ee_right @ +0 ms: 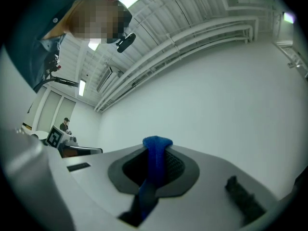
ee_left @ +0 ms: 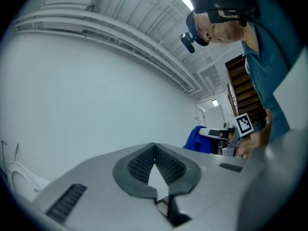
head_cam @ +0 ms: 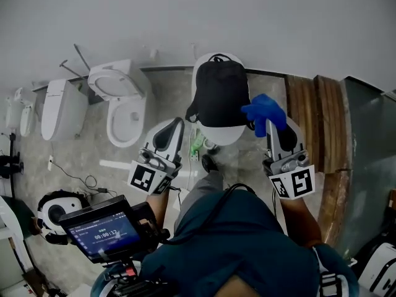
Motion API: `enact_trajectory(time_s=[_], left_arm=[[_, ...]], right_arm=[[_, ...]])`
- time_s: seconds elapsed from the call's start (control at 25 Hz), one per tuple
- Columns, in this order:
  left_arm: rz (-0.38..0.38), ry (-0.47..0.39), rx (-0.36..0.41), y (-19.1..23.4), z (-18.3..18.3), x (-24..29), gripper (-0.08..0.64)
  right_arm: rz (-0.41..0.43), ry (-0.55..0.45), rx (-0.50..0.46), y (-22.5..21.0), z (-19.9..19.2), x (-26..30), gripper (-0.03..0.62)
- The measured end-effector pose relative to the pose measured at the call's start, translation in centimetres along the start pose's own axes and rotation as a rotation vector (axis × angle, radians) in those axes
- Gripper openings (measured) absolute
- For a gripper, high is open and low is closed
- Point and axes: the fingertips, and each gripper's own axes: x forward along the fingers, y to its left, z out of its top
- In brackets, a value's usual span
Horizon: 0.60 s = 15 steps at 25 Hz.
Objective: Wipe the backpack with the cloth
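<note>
While the backpack [head_cam: 221,98] sits on the white round surface [head_cam: 224,136] at far centre in the head view, the right gripper [head_cam: 273,127] holds the blue cloth [head_cam: 264,110] just beside its right edge, and the left gripper [head_cam: 174,129] hangs to its left, apart from it. The left gripper view shows the jaws meeting at the tips with nothing between them, facing a bare wall. The right gripper view shows the jaws pinching the cloth, so wiping seems not yet begun; the next move calls for tipping the cloth down onto the backpack.
</note>
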Motion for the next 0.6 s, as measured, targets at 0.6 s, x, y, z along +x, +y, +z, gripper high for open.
enact_trajectory(time_s=[0.6], left_arm=[[0.081,-0.063,0.045,-23.0,4.3,-22.4,0.003]], right_arm=[[0.046,-0.025,-0.083,12.3,8.7,-26.5,0.023]])
